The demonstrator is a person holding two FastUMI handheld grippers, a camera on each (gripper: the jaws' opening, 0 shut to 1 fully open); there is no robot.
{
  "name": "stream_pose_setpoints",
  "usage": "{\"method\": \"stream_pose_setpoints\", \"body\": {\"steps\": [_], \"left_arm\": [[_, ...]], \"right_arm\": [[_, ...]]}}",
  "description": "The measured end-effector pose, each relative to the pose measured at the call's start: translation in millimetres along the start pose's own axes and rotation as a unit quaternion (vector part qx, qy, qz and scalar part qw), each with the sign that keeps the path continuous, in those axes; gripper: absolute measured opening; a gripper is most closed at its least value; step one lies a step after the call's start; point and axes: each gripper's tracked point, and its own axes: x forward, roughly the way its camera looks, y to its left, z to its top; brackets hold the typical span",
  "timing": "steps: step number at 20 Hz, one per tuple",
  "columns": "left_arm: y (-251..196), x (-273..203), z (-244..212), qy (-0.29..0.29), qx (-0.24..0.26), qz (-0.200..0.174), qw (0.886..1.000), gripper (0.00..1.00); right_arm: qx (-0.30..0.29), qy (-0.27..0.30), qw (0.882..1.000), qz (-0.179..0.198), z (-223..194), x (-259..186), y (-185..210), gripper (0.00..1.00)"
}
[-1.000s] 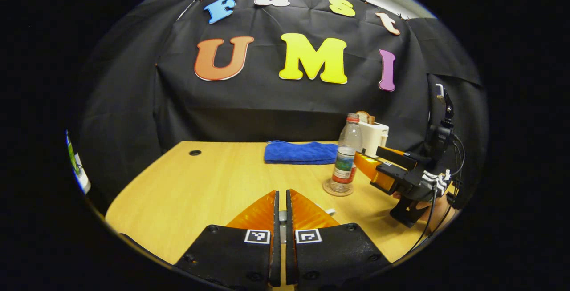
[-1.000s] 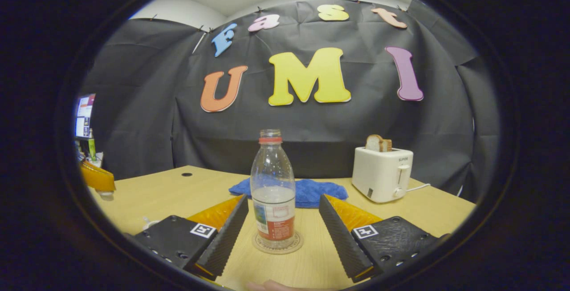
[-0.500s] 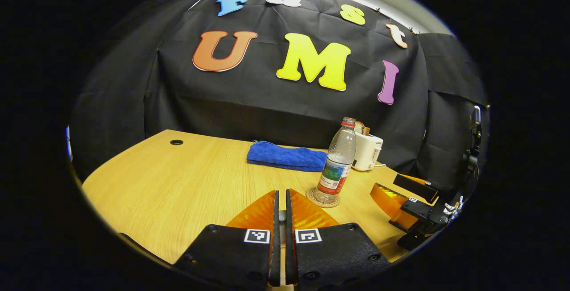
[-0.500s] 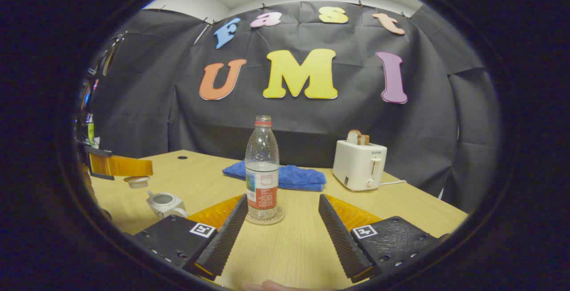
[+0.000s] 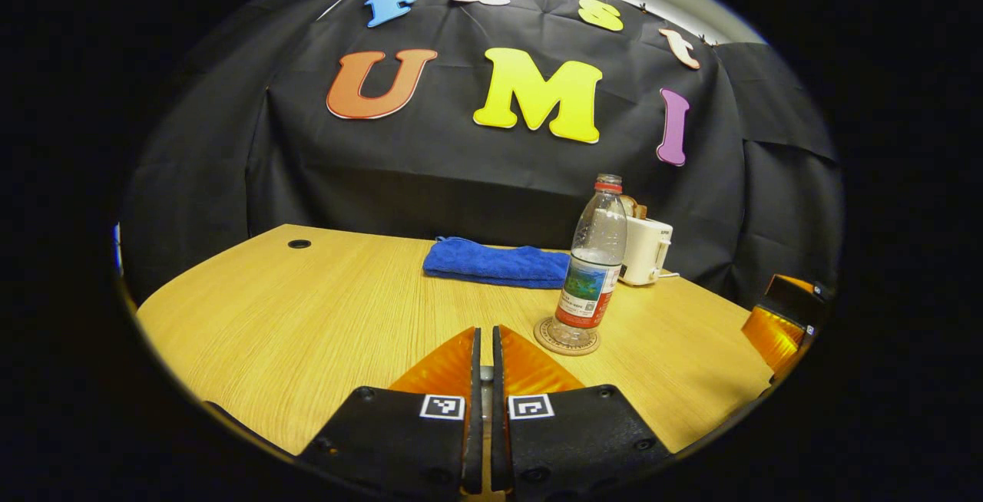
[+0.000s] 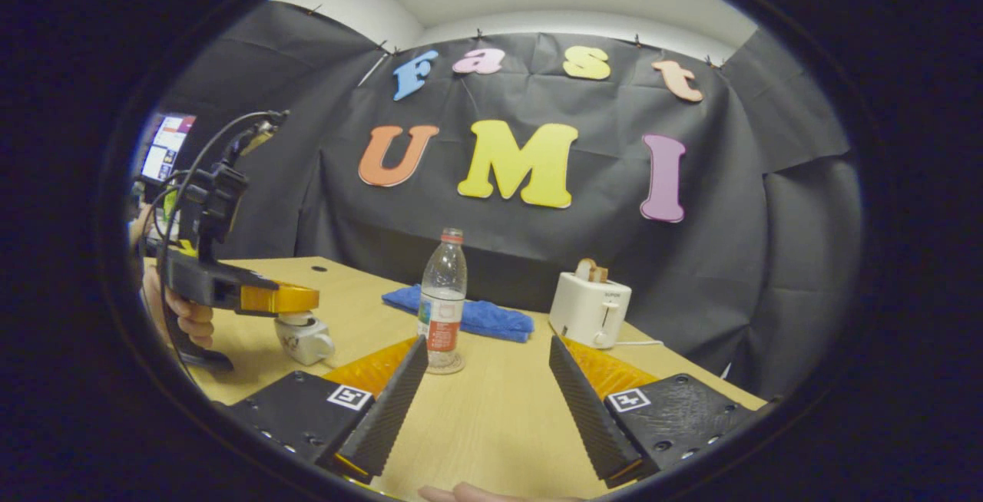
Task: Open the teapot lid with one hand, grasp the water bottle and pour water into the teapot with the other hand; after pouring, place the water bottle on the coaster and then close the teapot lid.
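Standing upright on the round coaster (image 5: 567, 337), the water bottle (image 5: 595, 260) occupies the centre right of the left gripper view, uncapped and partly filled, with its base inside the coaster's rim on the wooden worktop (image 5: 307, 310). In the right gripper view the same bottle (image 6: 441, 301) sits just left of centre, ahead of the right gripper (image 6: 488, 368), whose fingers are spread wide apart and hold nothing; the bottle is apart from both fingers. The left gripper (image 5: 482, 352) shows at the bottom centre of its own view with its fingers clenched to a narrow slit; a small pale object is visible in that slit, but it cannot be identified. In the right gripper view, at the left of the frame, the left gripper (image 6: 296, 298) is held by a hand (image 6: 184, 318) directly over the small white teapot (image 6: 306, 337), its fingertips at the teapot's top; whether the lid is seated cannot be told. Behind the bottle a folded blue cloth (image 5: 495, 262) lies on the worktop, and a white toaster (image 6: 590, 308) with bread in its slot stands at the centre right. At the right edge of the left gripper view, part of the right gripper (image 5: 779, 325) is visible.
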Motion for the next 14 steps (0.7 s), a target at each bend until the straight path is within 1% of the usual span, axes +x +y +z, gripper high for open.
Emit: {"method": "stream_pose_setpoints", "body": {"steps": [1,2,3,4,5,6,7,8,13,14], "left_arm": [[-0.4,0.7,-0.4,0.000,0.007,0.004,1.000,0.07],[0.8,2.3,0.2,-0.002,0.015,0.009,1.000,0.07],[1.6,3.4,0.2,-0.003,0.023,0.012,1.000,0.07],[2.4,4.2,0.9,-0.004,0.027,0.016,1.000,0.07],[3.3,5.7,0.6,-0.004,0.028,0.020,0.999,0.07],[4.2,9.8,-0.6,0.000,0.033,0.027,0.999,0.07],[5.2,12.4,-1.0,0.002,0.037,0.032,0.999,0.07],[4.4,13.2,-0.5,0.004,0.041,0.036,0.999,0.07],[4.1,22.0,-1.2,0.017,0.052,0.052,0.997,0.07],[2.9,21.2,-2.2,0.017,0.056,0.058,0.997,0.08]], "right_arm": [[-0.006,-0.010,1.000,0.005,3.7,-4.1,0.8,0.95],[-0.009,-0.018,1.000,0.006,5.1,-8.0,-0.9,0.98],[-0.008,-0.024,1.000,0.005,7.5,-10.1,-2.9,0.98],[-0.005,-0.026,1.000,0.005,8.6,-11.4,-5.2,0.95],[-0.002,-0.024,1.000,0.005,7.1,-11.3,-6.8,0.98],[0.009,-0.018,1.000,0.003,5.5,-13.4,-11.8,0.95],[0.015,-0.019,1.000,-0.002,6.9,-13.9,-16.1,0.98],[0.019,-0.019,1.000,-0.007,8.0,-13.8,-20.3,0.95],[0.042,-0.017,0.999,-0.021,7.4,-13.8,-37.9,0.95],[0.045,-0.014,0.999,-0.022,5.7,-13.7,-40.6,0.98]]}}
